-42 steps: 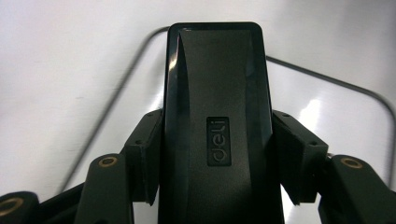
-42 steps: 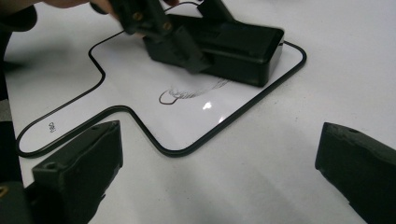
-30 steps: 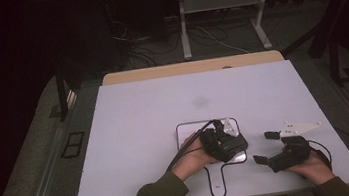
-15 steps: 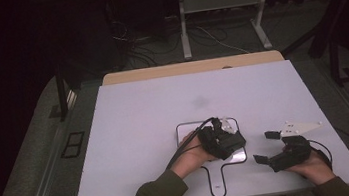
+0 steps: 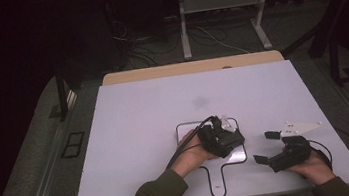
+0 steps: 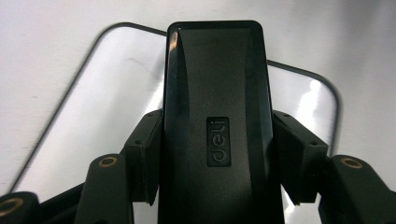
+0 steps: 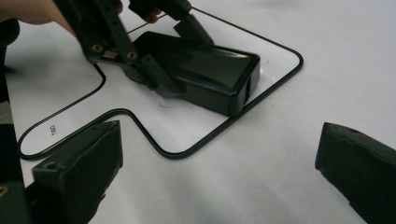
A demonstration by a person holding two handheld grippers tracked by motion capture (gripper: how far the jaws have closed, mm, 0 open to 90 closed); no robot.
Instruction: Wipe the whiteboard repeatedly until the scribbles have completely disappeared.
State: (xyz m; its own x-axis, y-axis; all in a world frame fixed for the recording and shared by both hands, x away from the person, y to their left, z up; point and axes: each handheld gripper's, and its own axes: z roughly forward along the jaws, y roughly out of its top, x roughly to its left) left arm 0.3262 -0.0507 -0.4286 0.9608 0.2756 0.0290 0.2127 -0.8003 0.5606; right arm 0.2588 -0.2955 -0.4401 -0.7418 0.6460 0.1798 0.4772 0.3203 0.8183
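Change since earlier frames: nothing to note; both hands and the black box sit where they did, left grip unchanged.
Table: white top, bare apart from the work near the person's edge.
Board: white, paddle-shaped, thin black border, short handle pointing back toward the person; lies flat on the table.
Black box: glossy oblong device, "deli" logo on its top face, possibly a stapler, cannot confirm. Rests flat on the board, well within the border, also seen from the side.
Left gripper: clamped across the box's two long sides; pads press flush on the flanks at about mid-length. Firm hold, no gap.
Right gripper: jaws wide apart, holding and touching nothing; hovers over bare table just beside the board, pointed toward the box.
Step in hand (judgement): left steadies the box on the board while right readies to work on it.
Doing it well (judgement): keep the box flat and the squeeze even so the glossy sides do not slip; bring the right gripper in low toward the free end, clear of the left jaws.
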